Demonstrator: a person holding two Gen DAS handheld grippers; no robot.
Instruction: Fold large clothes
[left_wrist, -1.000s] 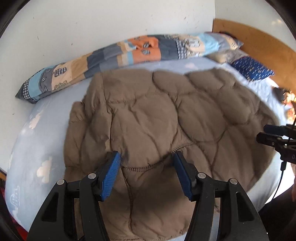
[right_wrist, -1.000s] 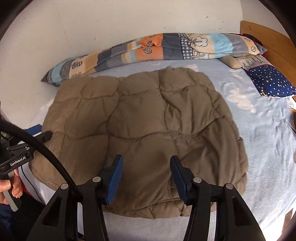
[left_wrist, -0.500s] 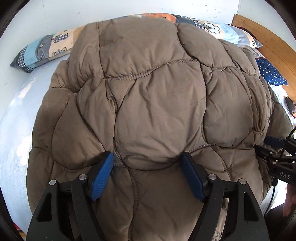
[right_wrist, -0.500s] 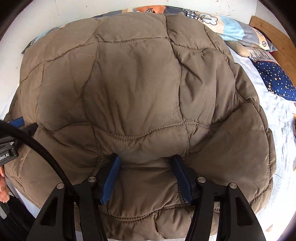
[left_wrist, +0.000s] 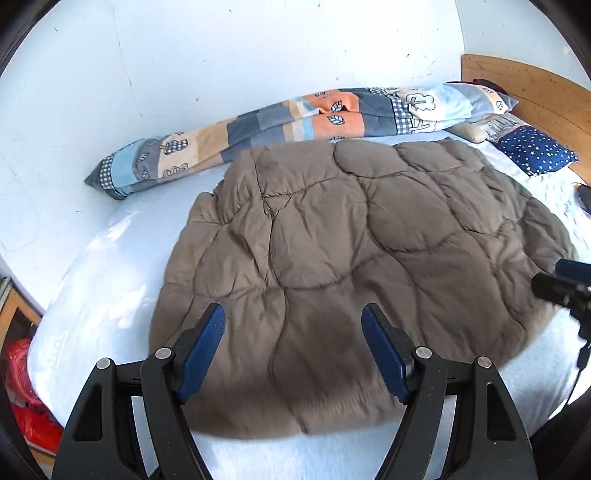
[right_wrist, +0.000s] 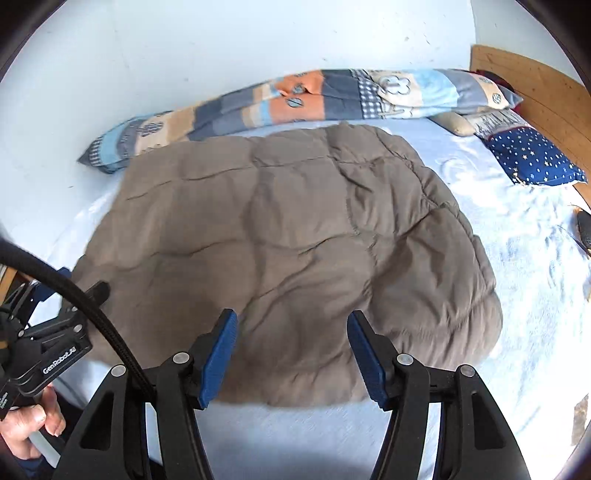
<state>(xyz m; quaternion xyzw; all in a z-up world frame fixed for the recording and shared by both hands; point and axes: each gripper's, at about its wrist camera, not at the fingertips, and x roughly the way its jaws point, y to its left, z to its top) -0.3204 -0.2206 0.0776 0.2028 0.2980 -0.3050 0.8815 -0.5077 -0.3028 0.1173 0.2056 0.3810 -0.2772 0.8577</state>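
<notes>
**Both my claws released above the brown jacket**

My left claw (left_wrist: 293, 323) is released, its blue pads (left_wrist: 201, 350) standing wide apart with nothing pressed between them. It hangs over the near part of the quilted brown jacket (left_wrist: 351, 258). My right claw (right_wrist: 291, 332) grasps nothing either; its jaws are opening and the pads do not touch the fabric under them. At the left edge of the right view I see my left hand (right_wrist: 31, 424) around the handle.

The jacket lies spread flat in the middle of the bed, on the light blue sheet (left_wrist: 110, 266). Behind it, along the white wall, lies a long patchwork pillow (right_wrist: 295, 99). A dark blue starry pillow (right_wrist: 532, 158) rests near the wooden headboard (left_wrist: 535, 92), apart from the jacket.
</notes>
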